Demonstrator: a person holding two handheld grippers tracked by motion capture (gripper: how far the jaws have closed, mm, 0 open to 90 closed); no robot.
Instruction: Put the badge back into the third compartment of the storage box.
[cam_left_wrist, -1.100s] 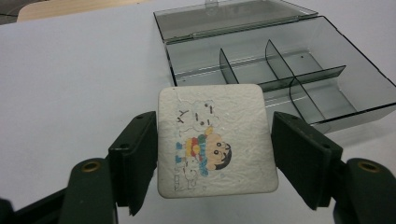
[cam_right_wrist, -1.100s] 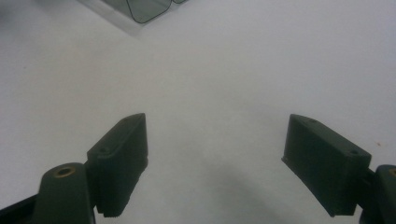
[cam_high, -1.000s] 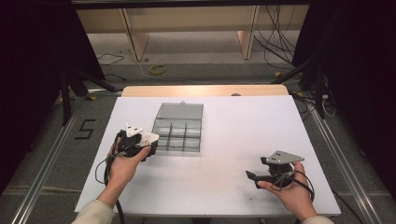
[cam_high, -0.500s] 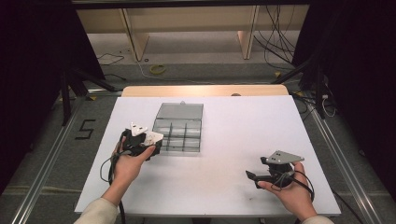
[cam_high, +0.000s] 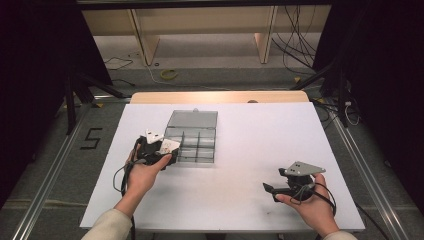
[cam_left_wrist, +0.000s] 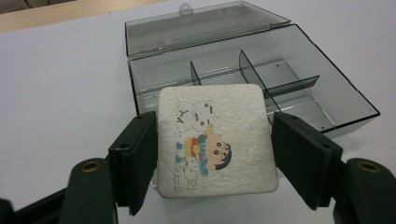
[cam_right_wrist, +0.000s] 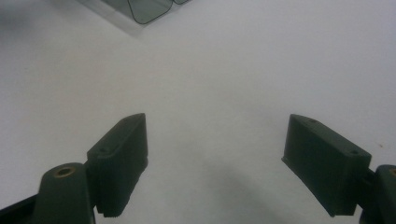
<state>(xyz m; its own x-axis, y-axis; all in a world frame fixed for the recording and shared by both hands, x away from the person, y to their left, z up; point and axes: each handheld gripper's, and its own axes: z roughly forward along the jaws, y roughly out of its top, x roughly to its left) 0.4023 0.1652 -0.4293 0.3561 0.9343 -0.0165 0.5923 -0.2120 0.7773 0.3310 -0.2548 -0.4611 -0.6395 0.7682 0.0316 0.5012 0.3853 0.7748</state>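
Floor (cam_high: 50, 165) beside table: taped "5" (cam_high: 91, 138), probably.

In the right gripper view, the clear grey plastic compartment box (cam_right_wrist: 148, 9) was cut off by the top edge, leaving a blurred corner. In the high view, the square white card with a cartoon print (cam_high: 169, 145) was too small to read, and the left tongs (cam_high: 162, 150) hid the box's near-left corner.

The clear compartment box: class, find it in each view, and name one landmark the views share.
High view: clear compartment box left of table centre, lid open.
Left gripper view: upper centre, behind the held cartoon coaster.
Right gripper view: a corner at the top edge.
Shared landmark: white tabletop.
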